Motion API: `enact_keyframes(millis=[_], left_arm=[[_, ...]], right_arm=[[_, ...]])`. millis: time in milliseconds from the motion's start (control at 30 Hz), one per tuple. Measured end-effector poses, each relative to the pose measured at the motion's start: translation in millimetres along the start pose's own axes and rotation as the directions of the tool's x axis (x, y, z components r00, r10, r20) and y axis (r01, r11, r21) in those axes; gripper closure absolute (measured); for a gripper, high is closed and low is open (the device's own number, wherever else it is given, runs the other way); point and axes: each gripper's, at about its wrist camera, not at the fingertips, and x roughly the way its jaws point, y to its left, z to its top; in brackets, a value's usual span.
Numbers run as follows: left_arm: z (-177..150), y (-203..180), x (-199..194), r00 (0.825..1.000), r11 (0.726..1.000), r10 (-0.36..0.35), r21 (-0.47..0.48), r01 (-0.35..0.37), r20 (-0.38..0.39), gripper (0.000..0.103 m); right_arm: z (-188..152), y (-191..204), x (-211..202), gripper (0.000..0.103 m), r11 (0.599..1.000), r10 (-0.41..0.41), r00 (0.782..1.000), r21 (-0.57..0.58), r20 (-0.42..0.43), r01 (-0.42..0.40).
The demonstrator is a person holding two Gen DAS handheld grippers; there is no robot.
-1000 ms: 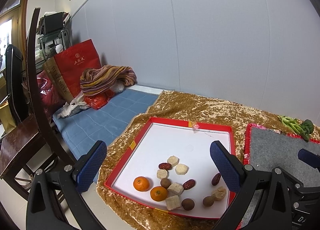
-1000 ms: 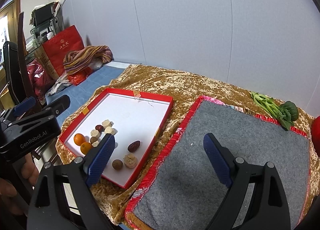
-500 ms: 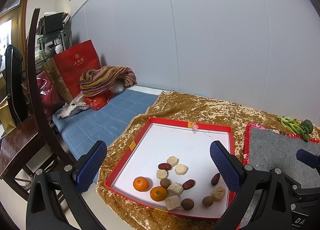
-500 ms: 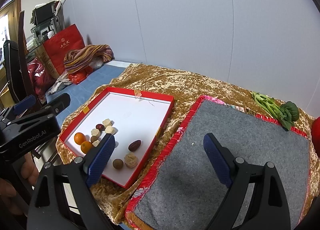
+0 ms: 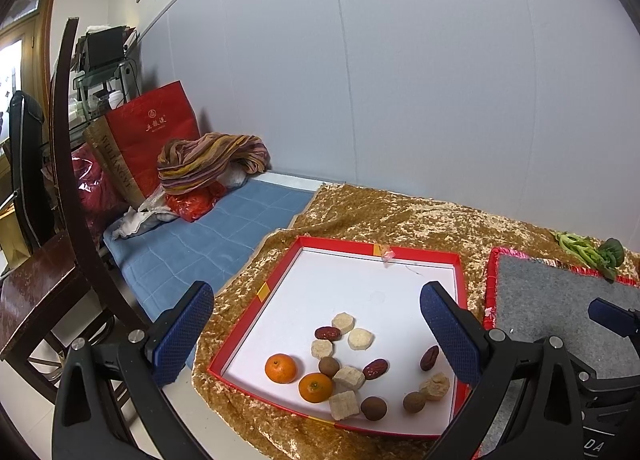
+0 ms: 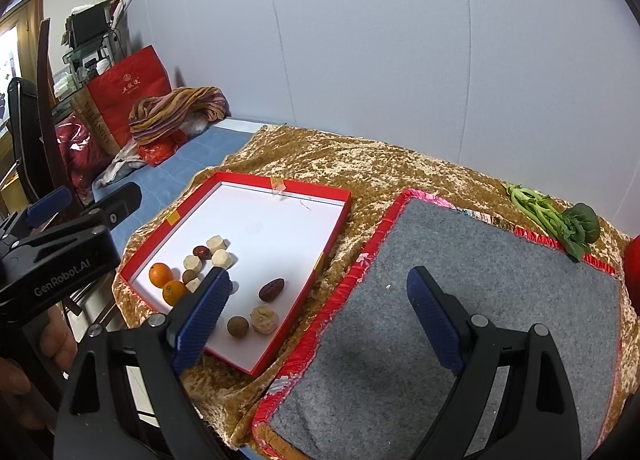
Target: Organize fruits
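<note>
A red-rimmed white tray (image 5: 376,250) (image 6: 308,192) lies on a gold cloth. In its near corner sit two oranges (image 5: 281,368) (image 6: 161,275), red dates (image 5: 375,368) (image 6: 272,289), brown round fruits (image 5: 373,408) (image 6: 237,326) and several pale cut pieces (image 5: 361,339) (image 6: 264,318). My left gripper (image 5: 316,336) hangs open above the tray's near part, holding nothing. My right gripper (image 6: 318,312) stands open over the tray's right edge and the grey mat (image 6: 472,300), with nothing between its fingers. The left gripper's body (image 6: 56,260) shows at the left of the right wrist view.
A grey felt mat with a red patterned border (image 5: 560,292) lies right of the tray. Green leafy vegetables (image 6: 560,220) (image 5: 592,252) rest at its far edge. A blue quilt (image 5: 192,244), a striped cloth (image 5: 208,160), a red bag (image 5: 156,132) and a wooden chair (image 5: 44,252) are at the left.
</note>
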Motion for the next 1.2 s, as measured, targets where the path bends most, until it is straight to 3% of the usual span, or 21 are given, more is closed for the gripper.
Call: enact_keyframes(millis=[1200], left_arm=[[1.0, 1.8, -0.9, 1.000, 1.000, -0.003, 0.003, 0.003, 0.005, 0.000]], right_arm=[[0.1, 3.3, 0.6, 0.013, 1.000, 0.003, 1.000, -0.003, 0.000, -0.003]])
